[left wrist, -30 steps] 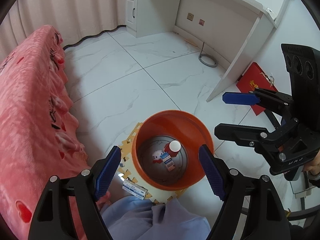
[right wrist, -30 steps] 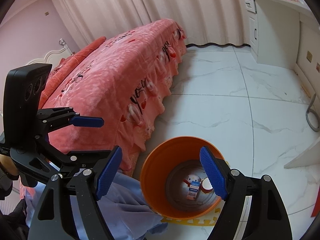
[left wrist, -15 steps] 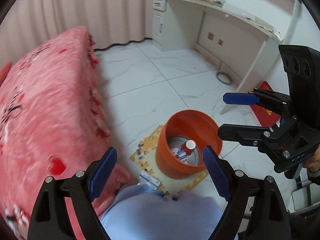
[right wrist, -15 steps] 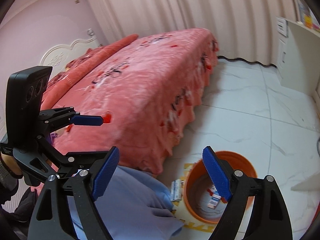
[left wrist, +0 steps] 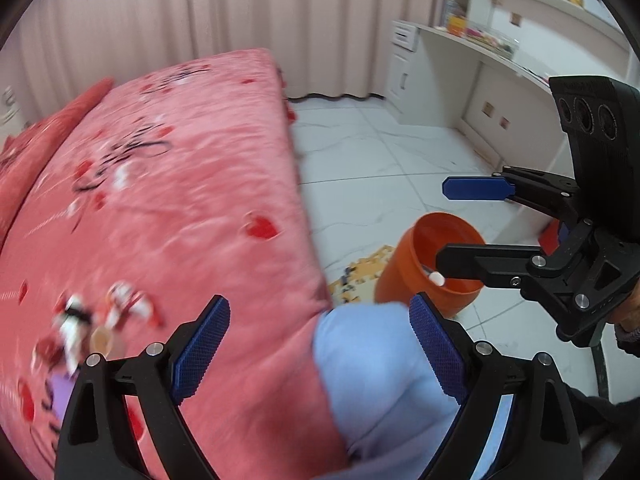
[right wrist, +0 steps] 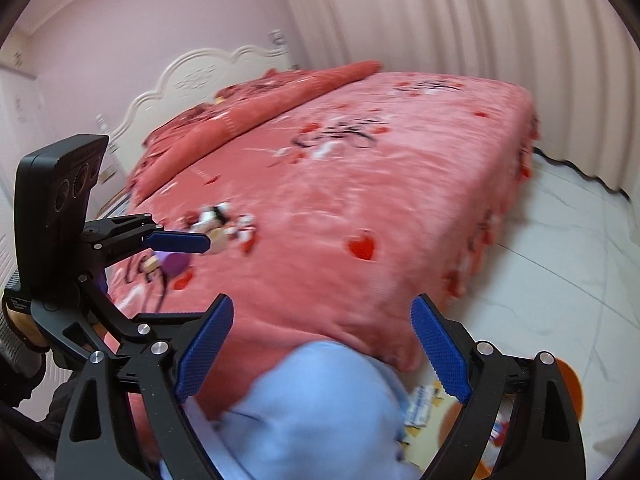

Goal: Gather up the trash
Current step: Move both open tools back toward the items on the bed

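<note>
An orange bin (left wrist: pixel 432 268) stands on the white floor beside the bed, with a white-capped bottle (left wrist: pixel 437 278) inside. It shows at the lower right of the right wrist view (right wrist: pixel 568 372). Blurred red-and-white wrappers (left wrist: pixel 76 320) and a purple piece (left wrist: pixel 56 396) lie on the pink bedspread (left wrist: pixel 180 200); they also show in the right wrist view (right wrist: pixel 228 228). My left gripper (left wrist: pixel 316 352) is open and empty above the bed's edge. My right gripper (right wrist: pixel 320 352) is open and empty beside it, and shows in the left wrist view (left wrist: pixel 460 224).
The person's light blue knee (left wrist: pixel 380 376) fills the foreground. A small printed packet (right wrist: pixel 420 404) lies on a yellow foam mat (left wrist: pixel 360 272) by the bin. A white desk (left wrist: pixel 460 76) and curtains (left wrist: pixel 200 12) stand behind.
Both grippers have swung up and left, away from the bin toward the bed. The bin has moved to the right edge of view and the wrappers on the bedspread have come into view.
</note>
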A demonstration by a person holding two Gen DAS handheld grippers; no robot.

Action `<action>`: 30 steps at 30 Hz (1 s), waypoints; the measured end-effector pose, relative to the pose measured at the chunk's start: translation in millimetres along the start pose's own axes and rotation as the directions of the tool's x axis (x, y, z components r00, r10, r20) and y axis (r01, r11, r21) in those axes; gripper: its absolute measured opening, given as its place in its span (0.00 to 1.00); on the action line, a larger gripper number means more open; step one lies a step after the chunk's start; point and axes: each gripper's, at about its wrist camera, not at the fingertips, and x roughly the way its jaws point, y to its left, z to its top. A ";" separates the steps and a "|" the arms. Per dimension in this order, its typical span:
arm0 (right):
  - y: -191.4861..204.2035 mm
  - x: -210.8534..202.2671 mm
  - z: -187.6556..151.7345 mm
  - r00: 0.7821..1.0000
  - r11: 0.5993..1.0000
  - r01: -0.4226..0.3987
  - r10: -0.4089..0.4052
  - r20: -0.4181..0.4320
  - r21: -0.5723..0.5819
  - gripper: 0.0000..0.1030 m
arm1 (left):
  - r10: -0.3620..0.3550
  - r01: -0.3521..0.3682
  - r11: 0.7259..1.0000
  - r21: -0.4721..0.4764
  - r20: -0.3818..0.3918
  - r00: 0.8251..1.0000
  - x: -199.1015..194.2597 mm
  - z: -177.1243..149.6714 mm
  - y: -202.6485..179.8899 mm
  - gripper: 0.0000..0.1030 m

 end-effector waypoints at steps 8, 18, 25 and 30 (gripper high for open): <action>82.4 46.7 18.8 0.992 0.988 -0.118 0.114 -0.049 -0.104 0.86 | 0.086 -0.082 0.985 -0.149 0.017 0.996 -40.9 -53.6 60.7 0.92; 153.5 102.0 28.8 0.976 0.962 -0.204 0.184 -0.120 -0.181 0.86 | 0.191 -0.186 0.923 -0.338 -0.020 0.981 -79.9 -124.1 139.5 0.92; 175.5 136.1 40.5 0.969 0.948 -0.225 0.193 -0.155 -0.224 0.86 | 0.243 -0.242 0.888 -0.392 -0.048 0.969 -91.9 -151.5 178.8 0.92; 175.8 156.3 47.4 0.967 0.948 -0.226 0.189 -0.173 -0.226 0.86 | 0.213 -0.211 0.868 -0.450 -0.048 0.976 -87.4 -158.7 201.9 0.92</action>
